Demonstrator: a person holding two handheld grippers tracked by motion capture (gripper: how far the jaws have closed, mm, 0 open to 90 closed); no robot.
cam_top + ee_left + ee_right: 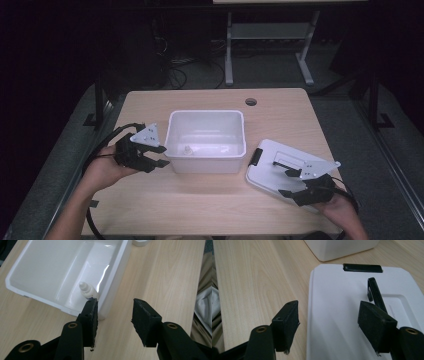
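The bottle [88, 290] is small and white, with a narrow dropper-style cap, and it lies inside the bin [206, 163], on the bin's floor against the near wall, close to the left corner. From the left gripper view it leans tilted, cap pointing away from that wall. The bin is a white, open-topped, rectangular plastic tub standing upright in the middle of the bench [200, 200]. The lid [272, 170], white and flat with a black latch and a black handle, lies just right of the bin, skewed, its top facing up.
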